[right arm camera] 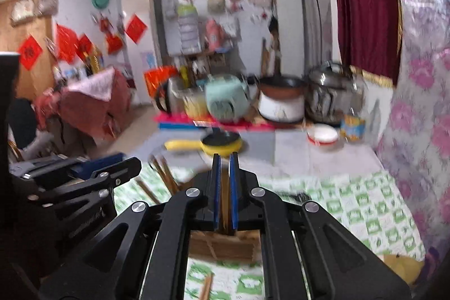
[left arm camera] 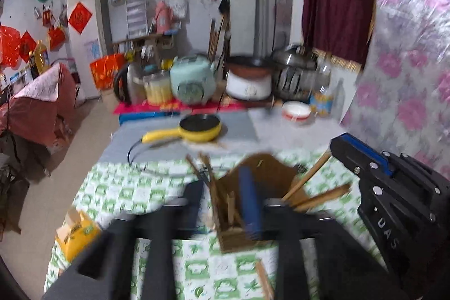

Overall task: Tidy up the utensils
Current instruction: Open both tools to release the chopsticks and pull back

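Gripping a slim wooden utensil, most likely a chopstick (right arm camera: 224,198), the right gripper (right arm camera: 224,159) stood above the wooden utensil holder (right arm camera: 225,245), its blue-padded fingers drawn close with only the stick's width between them. The holder sat on the green-and-white checked tablecloth (right arm camera: 351,204) and, in the left wrist view, already carried several wooden sticks (left arm camera: 315,179) leaning out of it. The left gripper (left arm camera: 225,193) was at that same holder (left arm camera: 239,229), one blue-faced finger (left arm camera: 250,198) low against or inside its opening, but motion blur hid whether it was clenched on the box or merely set around it; that I could not tell. One loose stick (right arm camera: 206,286) lay on the cloth just in front of the holder, so the sorting looked partly done. The step in hand seemed to be dropping the held piece into the box while the other tool steadied it. The next move would call for lining the stick over the opening, lowering it upright, then parting the fingers without knocking the leaning sticks. The yellow pan (left arm camera: 201,128) sat well beyond on the grey mat, clear of the work.
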### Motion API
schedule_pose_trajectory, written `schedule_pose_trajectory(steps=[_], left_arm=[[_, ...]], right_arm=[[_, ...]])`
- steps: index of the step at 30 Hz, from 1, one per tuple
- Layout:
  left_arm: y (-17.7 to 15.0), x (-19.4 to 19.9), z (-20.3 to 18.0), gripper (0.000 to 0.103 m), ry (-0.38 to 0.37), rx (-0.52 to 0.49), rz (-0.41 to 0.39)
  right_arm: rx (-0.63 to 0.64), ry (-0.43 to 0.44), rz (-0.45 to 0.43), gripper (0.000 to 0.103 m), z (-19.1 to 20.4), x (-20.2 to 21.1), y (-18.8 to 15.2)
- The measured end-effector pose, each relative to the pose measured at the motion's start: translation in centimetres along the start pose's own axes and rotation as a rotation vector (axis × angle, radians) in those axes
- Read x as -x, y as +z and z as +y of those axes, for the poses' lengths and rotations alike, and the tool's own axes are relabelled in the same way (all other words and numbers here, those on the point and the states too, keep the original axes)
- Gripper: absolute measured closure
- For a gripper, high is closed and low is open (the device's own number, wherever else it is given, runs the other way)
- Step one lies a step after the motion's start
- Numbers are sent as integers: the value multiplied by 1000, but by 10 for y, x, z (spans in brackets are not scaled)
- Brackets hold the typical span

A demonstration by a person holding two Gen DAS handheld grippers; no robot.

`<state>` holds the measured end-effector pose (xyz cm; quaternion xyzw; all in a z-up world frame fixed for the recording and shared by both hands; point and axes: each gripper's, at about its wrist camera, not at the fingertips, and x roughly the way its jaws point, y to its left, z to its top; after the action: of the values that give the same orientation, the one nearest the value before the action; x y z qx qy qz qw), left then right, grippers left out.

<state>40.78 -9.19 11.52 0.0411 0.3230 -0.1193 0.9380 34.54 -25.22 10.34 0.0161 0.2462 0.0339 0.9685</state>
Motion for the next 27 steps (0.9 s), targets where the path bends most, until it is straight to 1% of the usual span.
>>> schedule_pose_trajectory(steps=[2, 4, 5, 6, 8, 12, 16, 21, 24, 27], left_arm=[[-5, 1, 7, 55, 11, 14, -6], [-5, 11, 17, 49, 11, 50, -11], [-6, 16, 21, 41, 8, 68, -17], [-7, 25, 26, 37, 7, 90, -26], [-8, 39, 32, 36, 13, 110, -42], [-15, 78, 34, 29, 25, 135, -81], [-30, 124, 29, 24, 37, 131, -120], [-58, 185, 19, 17, 30, 133, -176], [-78, 217, 13, 15, 25, 132, -195], [-107, 253, 9, 13, 16, 143, -211]], right_arm=[[-4, 3, 4, 91, -2, 1, -4], [2, -4, -17, 90, -2, 13, -5], [5, -8, -27, 88, -2, 20, -4], [6, -12, -38, 87, -2, 28, -3], [-1, -19, -60, 80, -3, 45, -1], [-17, -11, -88, 76, -7, 83, 0], [-21, 5, -115, 68, -5, 130, -9], [-13, 19, -160, 61, -1, 190, -27], [-21, 27, -193, 56, 0, 233, -44], [-41, 36, -214, 53, 0, 269, -64]])
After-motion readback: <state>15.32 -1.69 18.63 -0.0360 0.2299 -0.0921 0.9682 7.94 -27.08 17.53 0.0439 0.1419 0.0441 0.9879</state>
